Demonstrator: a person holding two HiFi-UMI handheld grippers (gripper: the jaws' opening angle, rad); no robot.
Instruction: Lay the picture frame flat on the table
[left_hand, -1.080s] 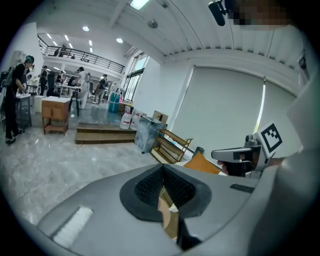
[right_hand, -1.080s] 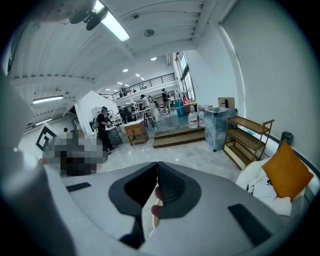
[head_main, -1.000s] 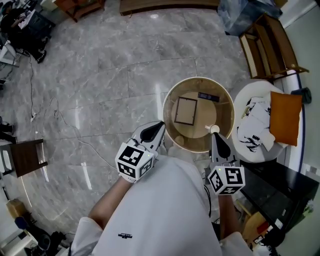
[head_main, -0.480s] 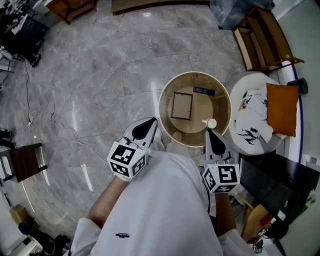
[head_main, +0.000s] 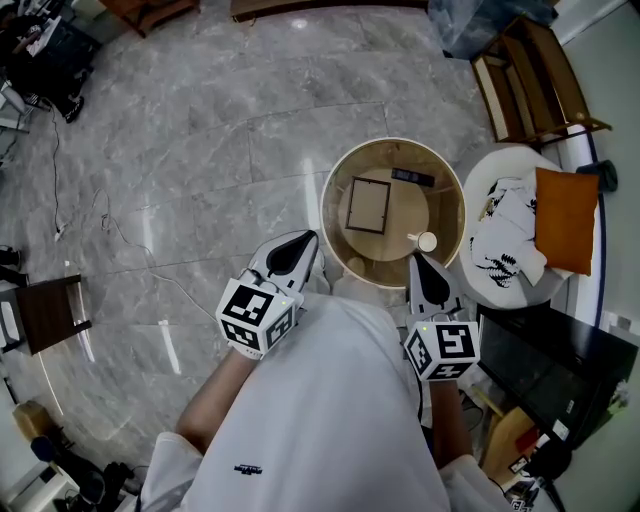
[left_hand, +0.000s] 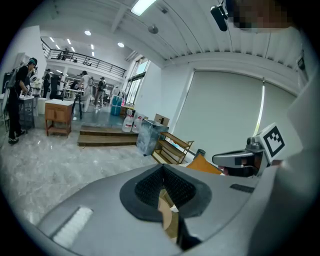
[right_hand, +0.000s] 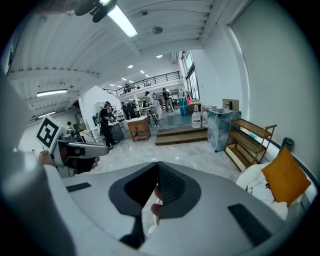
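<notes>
The picture frame (head_main: 367, 205) lies flat on the round wooden table (head_main: 392, 143), face up, a thin dark rectangle around a pale middle. It sits left of the table's centre, inside the raised rim and apart from the other things there. A small dark flat object (head_main: 412, 177) rests near the far rim, and a white cup (head_main: 427, 241) stands close to the right rim; neither touches the frame.

The left gripper (head_main: 300, 245) hovers at the near left edge of the table, outside the rim, its tip aimed toward the table. In the left gripper view its two jaws are pressed together at the tip with nothing between them. The right gripper (head_main: 424, 270) hangs at the near right edge of the table, just this side of the cup and not touching it. In the right gripper view its jaws likewise meet at the tip and hold nothing. Both grippers are close to the person's body, and the white shirt (head_main: 320, 420) fills the lower part of the head view.

To the right of the table stands a white round seat (head_main: 488, 195) carrying an orange cushion (head_main: 565, 220) and a black-and-white cloth (head_main: 505, 245). A wooden shelf (head_main: 530, 80) stands beyond it. The grey marble floor (head_main: 200, 150) spreads out to the left of the table.
</notes>
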